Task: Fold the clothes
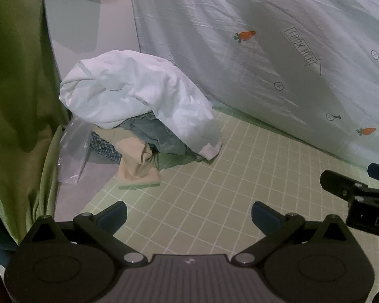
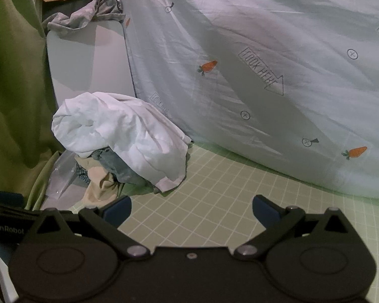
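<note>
Both tools, left (image 1: 189,217) and right (image 2: 191,210), hang spread and empty over the checked mat (image 1: 214,176). The clothes pile (image 1: 139,106) sits ahead-left; grabbing the white top garment (image 2: 118,133) could drag everything underneath along.

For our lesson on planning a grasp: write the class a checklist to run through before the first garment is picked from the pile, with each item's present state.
1. Left gripper open, nothing between its fingers: ok.
2. Right gripper open and empty: ok.
3. White garment on top of the pile, reachable first: ok.
4. Bare stretch of green grid mat in front for spreading: ok.
5. Plastic bag beside the pile, clear of the white garment: cannot tell.
6. How many garments lie beneath: cannot tell.
</note>
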Demonstrator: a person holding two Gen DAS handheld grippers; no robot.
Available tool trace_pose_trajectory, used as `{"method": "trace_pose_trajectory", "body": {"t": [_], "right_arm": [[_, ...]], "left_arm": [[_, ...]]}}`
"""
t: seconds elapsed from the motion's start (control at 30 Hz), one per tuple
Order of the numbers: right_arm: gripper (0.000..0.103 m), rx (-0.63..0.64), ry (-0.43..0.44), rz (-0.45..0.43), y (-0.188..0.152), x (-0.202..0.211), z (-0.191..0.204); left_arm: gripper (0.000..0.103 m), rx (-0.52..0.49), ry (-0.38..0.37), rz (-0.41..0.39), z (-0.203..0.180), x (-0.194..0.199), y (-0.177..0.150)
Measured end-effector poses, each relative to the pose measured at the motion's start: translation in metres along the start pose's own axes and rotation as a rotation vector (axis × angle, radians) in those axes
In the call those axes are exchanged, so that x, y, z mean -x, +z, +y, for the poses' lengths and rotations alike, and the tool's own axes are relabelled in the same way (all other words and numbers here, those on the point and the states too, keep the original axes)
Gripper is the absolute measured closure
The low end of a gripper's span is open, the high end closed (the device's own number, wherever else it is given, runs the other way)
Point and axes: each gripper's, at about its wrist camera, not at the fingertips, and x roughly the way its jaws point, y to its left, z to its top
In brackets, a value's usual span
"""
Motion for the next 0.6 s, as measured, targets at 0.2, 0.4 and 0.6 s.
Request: {"method": "trace_pose_trajectory", "body": {"t": [0.2,0.4,0.6], "right_arm": [[0.0,-0.001,-0.001,-0.001,0.0014,0.0002,0.0009],[0.0,-0.002,0.0,-0.002,0.0019,0.0002,-0.0006],[0.0,-0.013,0.0,-0.005,0.0016,0.0008,-0.003]], "left_arm": [[0.0,-0.001,0.001,-0.004,-0.0027,0.0005,-0.0012],[0.0,0.007,-0.019,-0.012,-0.0017,0.0018,-0.0002],[0.0,-0.018,-0.031,-0.019,-0.006,0.0046,0.0007]]}}
